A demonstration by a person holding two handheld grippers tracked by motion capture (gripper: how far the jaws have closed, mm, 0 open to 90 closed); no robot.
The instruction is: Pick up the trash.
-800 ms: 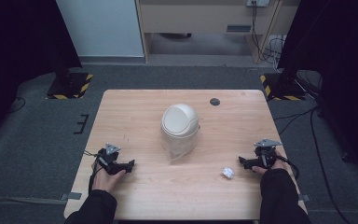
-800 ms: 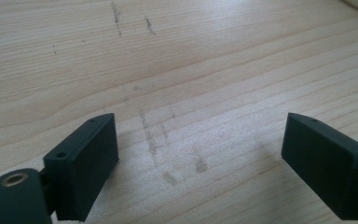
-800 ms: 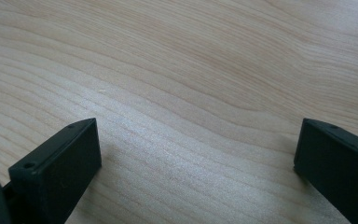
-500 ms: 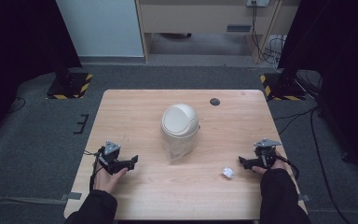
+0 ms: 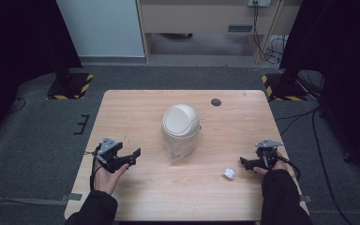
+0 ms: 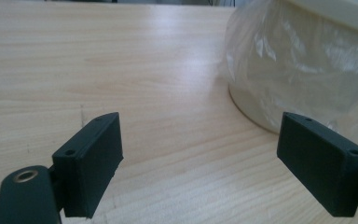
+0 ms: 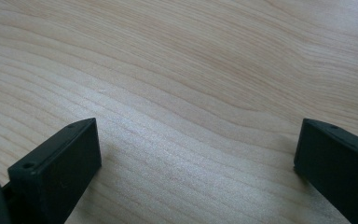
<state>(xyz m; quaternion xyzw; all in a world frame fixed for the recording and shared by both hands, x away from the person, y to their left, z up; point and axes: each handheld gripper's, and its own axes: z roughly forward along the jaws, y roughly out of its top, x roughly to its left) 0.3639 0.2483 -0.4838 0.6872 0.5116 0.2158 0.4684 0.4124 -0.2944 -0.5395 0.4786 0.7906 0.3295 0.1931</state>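
A small cream bin (image 5: pixel 180 127) with a domed swing lid and a clear plastic liner stands at the table's middle. Its bagged side (image 6: pixel 303 65) fills the upper right of the left gripper view. My left gripper (image 5: pixel 132 158) hovers left of the bin, pointing toward it, open with nothing between its jaws (image 6: pixel 200 154). A crumpled white paper ball (image 5: pixel 228 173) lies on the table to the bin's lower right. My right gripper (image 5: pixel 243 162) sits just right of the ball, pointing at it, open over bare wood (image 7: pixel 196 158).
The wooden table (image 5: pixel 136 108) has a small black round disc (image 5: pixel 216 101) near its far edge. Grey floor surrounds the table, with yellow-black striped stand bases (image 5: pixel 70 86) at the far left and far right.
My left gripper has shifted slightly up and toward the bin. The right gripper, the bin and the paper ball have stayed put.
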